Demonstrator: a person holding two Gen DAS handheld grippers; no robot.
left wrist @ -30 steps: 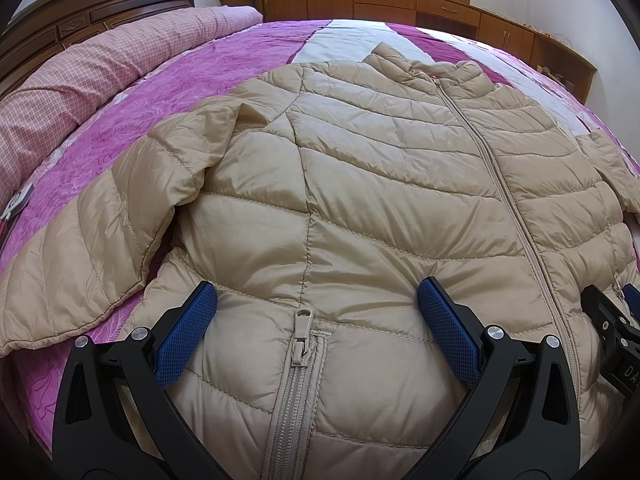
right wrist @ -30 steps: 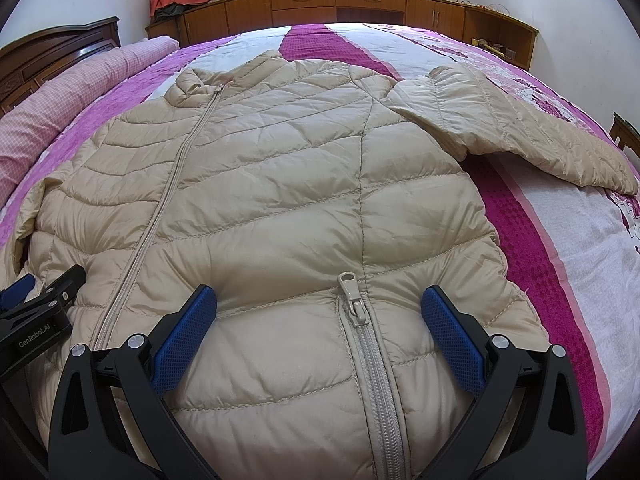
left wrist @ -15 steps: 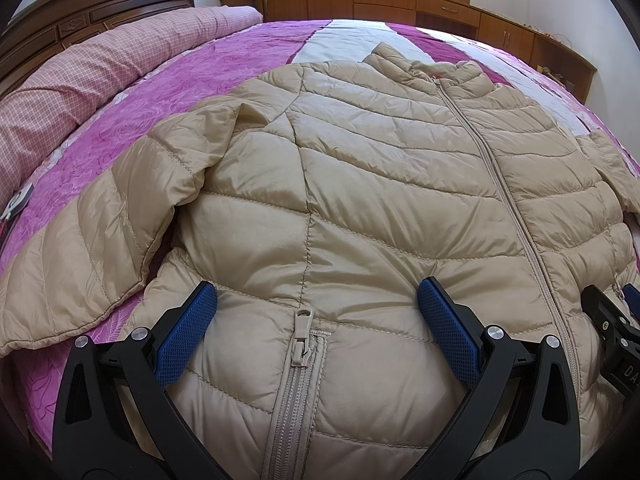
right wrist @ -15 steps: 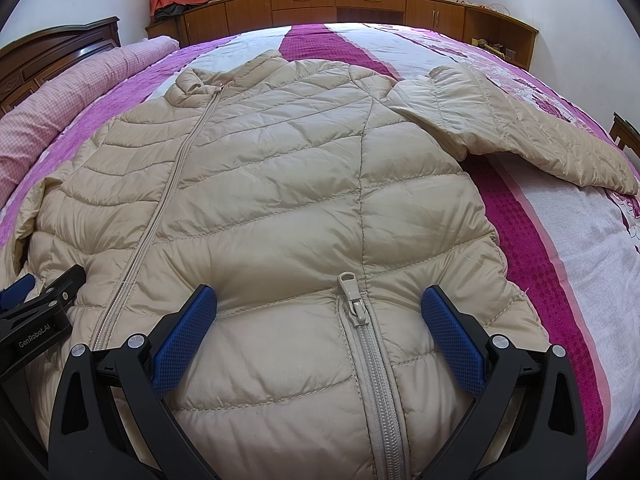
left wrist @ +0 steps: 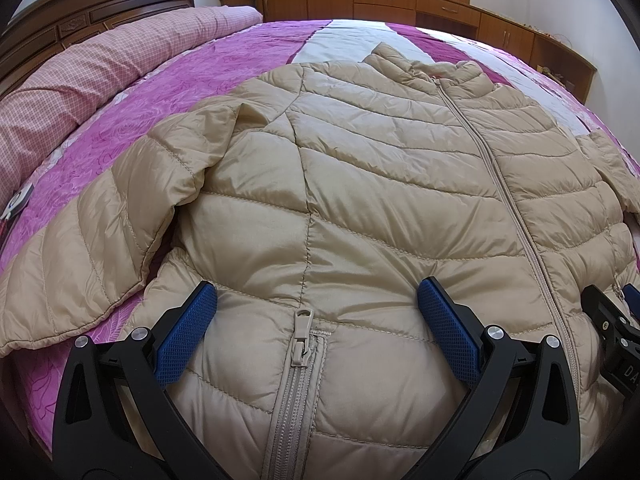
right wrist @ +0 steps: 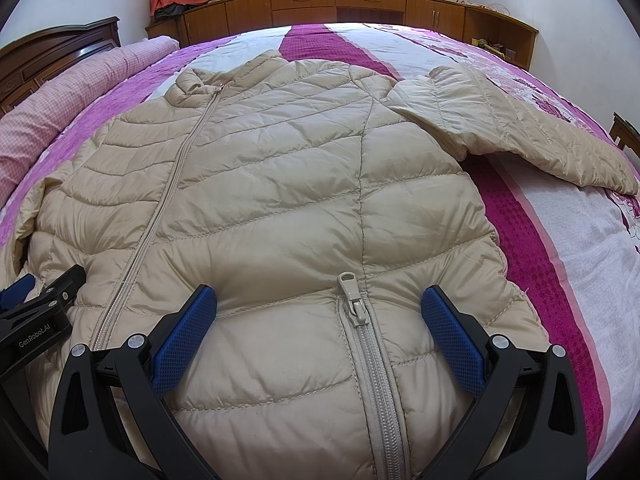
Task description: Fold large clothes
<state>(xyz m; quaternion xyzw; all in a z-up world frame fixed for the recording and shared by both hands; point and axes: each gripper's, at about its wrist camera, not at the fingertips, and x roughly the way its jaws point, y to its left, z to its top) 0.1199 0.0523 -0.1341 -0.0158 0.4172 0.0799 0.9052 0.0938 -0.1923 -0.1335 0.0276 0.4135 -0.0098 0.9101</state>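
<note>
A beige quilted down jacket (left wrist: 380,184) is shown laid flat, front up and zipped closed along the main zipper (left wrist: 516,216), on a bed covered by a magenta-and-white bedspread (right wrist: 532,216). The collar is directed toward the far cabinets (right wrist: 360,4), the hem toward the cameras, so that the whole garment is presented for folding from the near edge. The left sleeve (left wrist: 100,240) is seen spread outward over the bedspread, and the right sleeve (right wrist: 512,136) likewise on the opposite side; neither has yet been folded in, so the task is judged to be at its start.

The left gripper (left wrist: 316,328) is held low over the hem with its jaws spread wide, nothing being grasped; the left pocket zipper pull (left wrist: 302,334) lies between its blue pads (left wrist: 186,338). The right gripper (right wrist: 318,328) is held in the same released condition, the right pocket zipper pull (right wrist: 354,296) being framed between its pads (right wrist: 452,344). Whether the pads are pressed into the padding or merely poised above it cannot be told. The two tools are placed side by side, one per half of the jacket, presumably so that the hem may be taken at two points and lifted evenly
</note>
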